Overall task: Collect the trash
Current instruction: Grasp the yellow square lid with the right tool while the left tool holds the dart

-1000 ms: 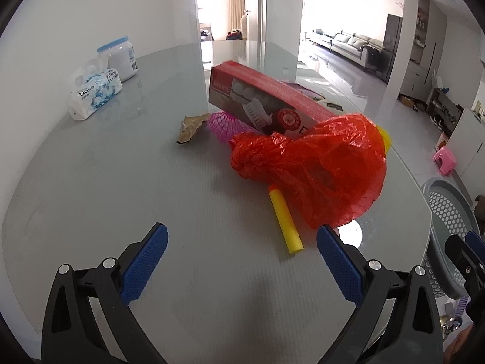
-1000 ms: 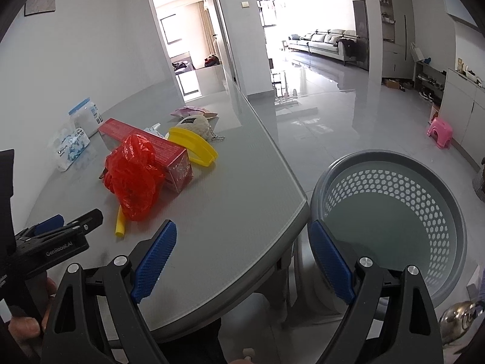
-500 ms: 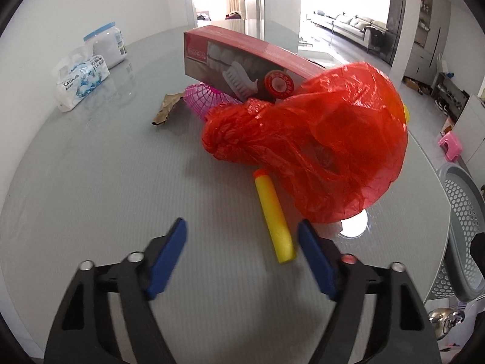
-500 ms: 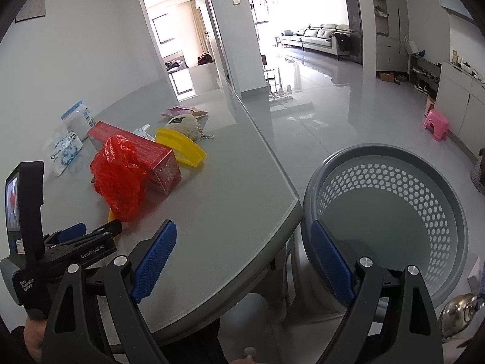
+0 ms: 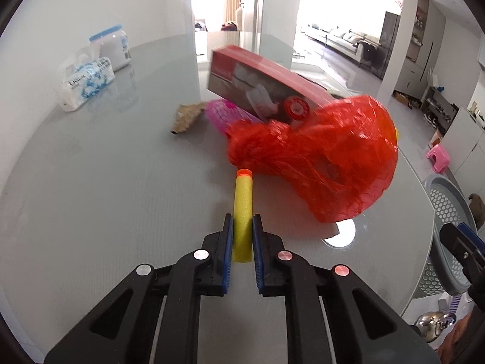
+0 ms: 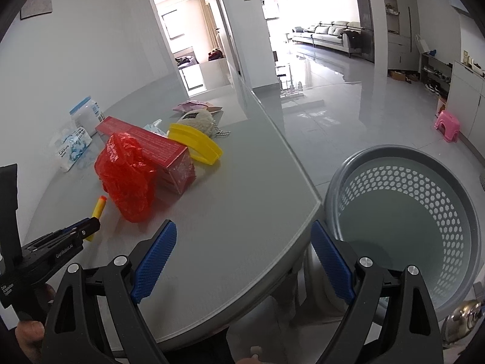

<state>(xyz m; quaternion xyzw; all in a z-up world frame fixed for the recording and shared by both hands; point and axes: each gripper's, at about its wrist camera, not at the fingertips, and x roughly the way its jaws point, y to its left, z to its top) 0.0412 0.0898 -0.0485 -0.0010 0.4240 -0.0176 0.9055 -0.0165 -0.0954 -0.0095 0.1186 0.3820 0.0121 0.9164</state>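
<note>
A yellow foam dart (image 5: 242, 212) with an orange tip lies on the grey table (image 5: 91, 197). My left gripper (image 5: 242, 227) is shut on the dart's near end; the dart also shows in the right wrist view (image 6: 97, 209). A crumpled red plastic bag (image 5: 327, 163) lies just beyond it, against a long red box (image 5: 260, 91). A pink net (image 5: 224, 115) and a brown scrap (image 5: 186, 118) lie behind. My right gripper (image 6: 242, 242) is open and empty over the table's near edge, beside a grey perforated basket (image 6: 406, 218) on the floor.
A tissue pack (image 5: 86, 82) and a white jar (image 5: 113, 48) stand at the far left by the wall. A yellow curved piece (image 6: 194, 144), a fluffy white pouch (image 6: 197, 119) and a pink wrapper (image 6: 191, 106) lie further back. A pink stool (image 6: 448, 124) stands on the floor.
My left gripper moved forward over the yellow dart and shut on it. The right gripper stayed open and hardly moved.
</note>
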